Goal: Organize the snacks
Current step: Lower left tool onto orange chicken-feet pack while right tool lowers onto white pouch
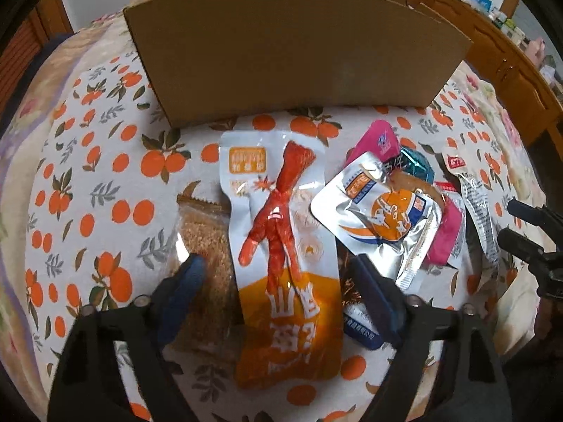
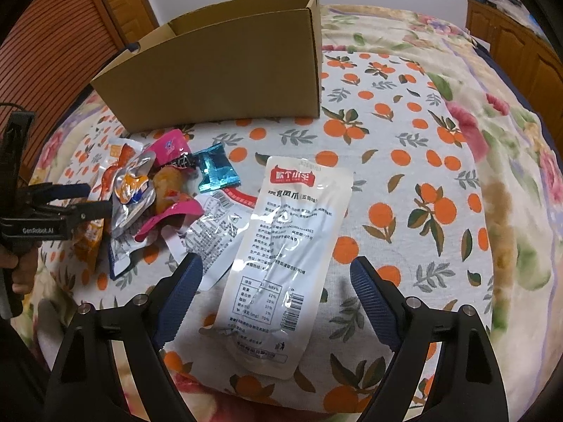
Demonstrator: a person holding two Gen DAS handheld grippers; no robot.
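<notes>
Snack pouch (image 2: 281, 263) (white) — reads 风爪; left tool (image 2: 91, 198) marked GenRobot.AI.

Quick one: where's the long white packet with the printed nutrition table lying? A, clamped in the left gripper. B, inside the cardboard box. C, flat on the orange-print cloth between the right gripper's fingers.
C: the white packet lies flat on the cloth, between the open right gripper fingers, outside the cardboard box.
</notes>
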